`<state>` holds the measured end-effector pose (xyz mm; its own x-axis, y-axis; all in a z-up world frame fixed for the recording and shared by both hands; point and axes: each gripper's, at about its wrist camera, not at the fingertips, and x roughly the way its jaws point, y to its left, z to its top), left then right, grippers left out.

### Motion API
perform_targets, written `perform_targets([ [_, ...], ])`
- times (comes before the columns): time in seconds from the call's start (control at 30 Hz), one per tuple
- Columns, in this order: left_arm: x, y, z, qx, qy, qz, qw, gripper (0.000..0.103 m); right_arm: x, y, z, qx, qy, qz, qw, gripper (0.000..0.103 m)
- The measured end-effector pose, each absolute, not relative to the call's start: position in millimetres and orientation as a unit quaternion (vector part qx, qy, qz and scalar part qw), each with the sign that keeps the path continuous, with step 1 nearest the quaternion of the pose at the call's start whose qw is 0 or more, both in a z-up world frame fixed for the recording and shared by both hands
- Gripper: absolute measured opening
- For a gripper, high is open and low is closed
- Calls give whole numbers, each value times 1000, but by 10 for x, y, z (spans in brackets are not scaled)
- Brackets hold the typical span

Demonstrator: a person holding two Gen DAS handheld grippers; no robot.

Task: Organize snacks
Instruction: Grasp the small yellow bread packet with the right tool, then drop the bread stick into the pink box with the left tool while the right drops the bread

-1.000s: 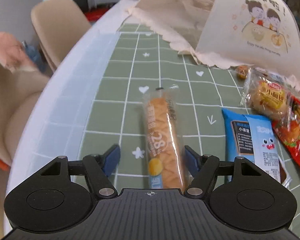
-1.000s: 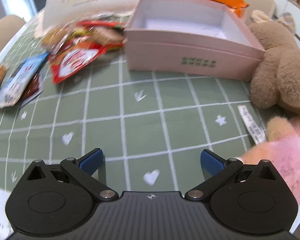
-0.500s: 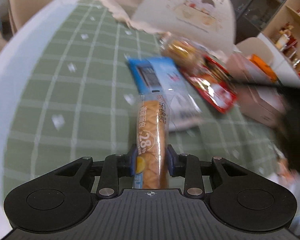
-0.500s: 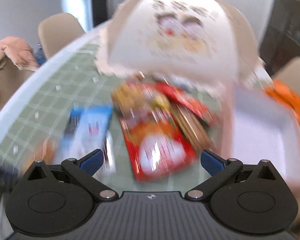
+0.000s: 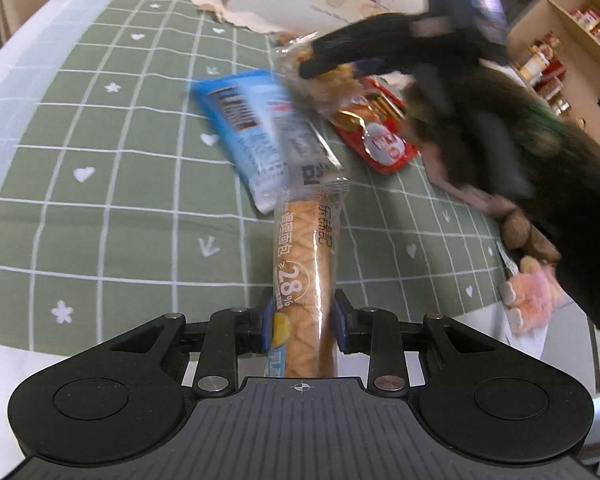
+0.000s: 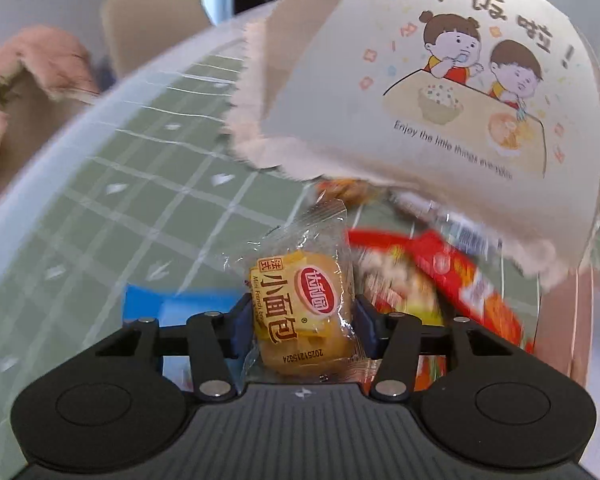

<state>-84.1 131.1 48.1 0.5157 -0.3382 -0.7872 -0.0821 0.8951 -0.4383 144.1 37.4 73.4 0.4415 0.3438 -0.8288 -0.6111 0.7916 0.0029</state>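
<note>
A long twisted bread (image 5: 304,248) in a clear wrapper sticks out forward from my left gripper (image 5: 302,324), which is shut on its near end and holds it above the green checked tablecloth (image 5: 100,160). My right gripper (image 6: 303,322) has its jaws closing, and both pads press the sides of a small yellow French bread packet (image 6: 300,304). In the left wrist view that gripper is a dark blur (image 5: 340,56) over the snack pile. A blue packet (image 5: 256,128) and a red packet (image 5: 380,140) lie on the cloth.
A domed mesh food cover (image 6: 440,100) with a cartoon print stands just behind the pile. A pink box wall (image 6: 560,320) is at the right. Brown and pink plush toys (image 5: 532,292) lie near the table's right edge. A chair (image 6: 152,20) stands beyond the far side.
My left gripper shut on the long bread, lifted it and swung right. My right gripper swung from the pink box to the snack pile and its wide jaws came in on the small bread packet.
</note>
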Motion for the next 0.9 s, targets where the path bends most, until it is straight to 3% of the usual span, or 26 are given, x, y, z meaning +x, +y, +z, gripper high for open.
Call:
perform_targets([
  [0.27,-764,842,417,-178,510,-133,831,33,335,-960,1049,-105,452,253,849,51],
  [0.4,-724,509,644,-151,491,-185,838,33,-50,-1563,1136,-82,439,181,876,51],
  [0.77,456,-215,2337,-107,292,-295,903,33,-439,-2561,1517,-9,369,71,927,51],
  [0.9,911,-522,2682,-113,261,-299,911,34,-422,-2656,1552,1,358,66,931,51],
])
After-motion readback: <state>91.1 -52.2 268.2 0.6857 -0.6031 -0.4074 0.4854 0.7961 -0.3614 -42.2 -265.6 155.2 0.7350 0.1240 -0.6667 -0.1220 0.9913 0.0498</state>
